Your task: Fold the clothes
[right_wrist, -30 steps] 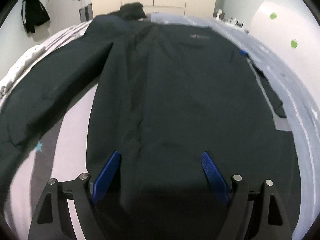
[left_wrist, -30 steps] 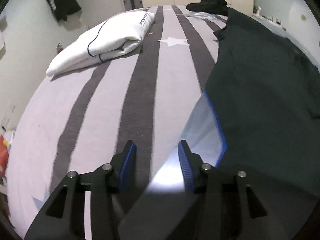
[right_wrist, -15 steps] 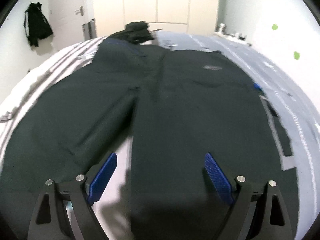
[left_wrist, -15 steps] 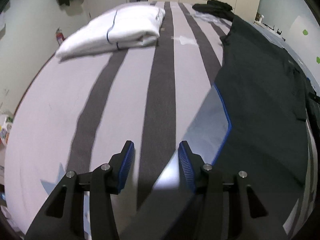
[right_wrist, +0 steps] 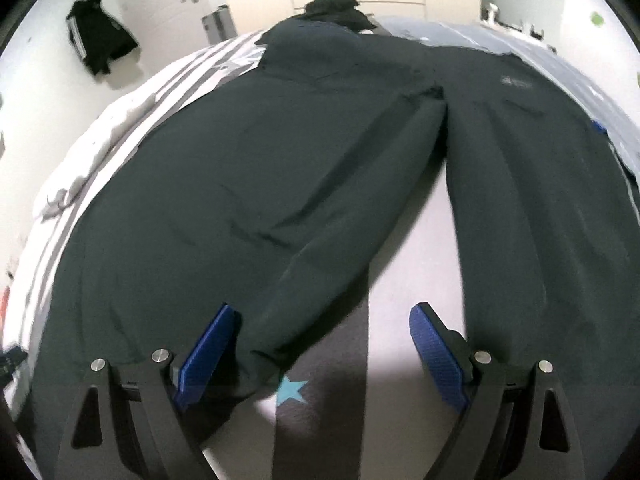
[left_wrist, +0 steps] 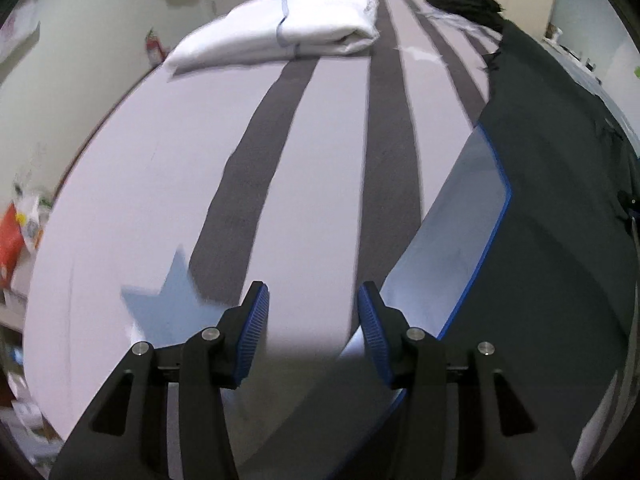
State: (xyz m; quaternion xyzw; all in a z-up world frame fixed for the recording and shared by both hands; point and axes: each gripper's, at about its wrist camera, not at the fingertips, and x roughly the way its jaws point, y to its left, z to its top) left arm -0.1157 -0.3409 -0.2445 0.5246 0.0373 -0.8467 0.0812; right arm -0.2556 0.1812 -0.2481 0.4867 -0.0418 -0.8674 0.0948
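Note:
A dark garment (right_wrist: pixel 248 184) lies spread flat on the striped bed (right_wrist: pixel 416 260), in a broad left part and a right part (right_wrist: pixel 540 184) with a strip of sheet showing between them. My right gripper (right_wrist: pixel 322 350) hovers open and wide over that gap; the lower end of the left part lies just inside its left finger (right_wrist: pixel 208 348), not pinched. In the left wrist view the same garment (left_wrist: pixel 560 200) fills the right side, with a pale, blue-edged panel (left_wrist: pixel 460 232) on its near edge. My left gripper (left_wrist: pixel 314 320) is open over bare sheet (left_wrist: pixel 320 160), empty.
A folded white bundle (left_wrist: pixel 288 28) lies at the far left of the bed. A heap of black clothes (right_wrist: pixel 336 8) sits at the far end. A black jacket (right_wrist: pixel 100 40) hangs on the wall. Clutter (left_wrist: pixel 16 232) stands on the floor past the bed's left edge.
Both grippers have slid leftward across the bed. The right one went from over the garment's right part to the gap between the parts. A blue star on the sheet came into the left view.

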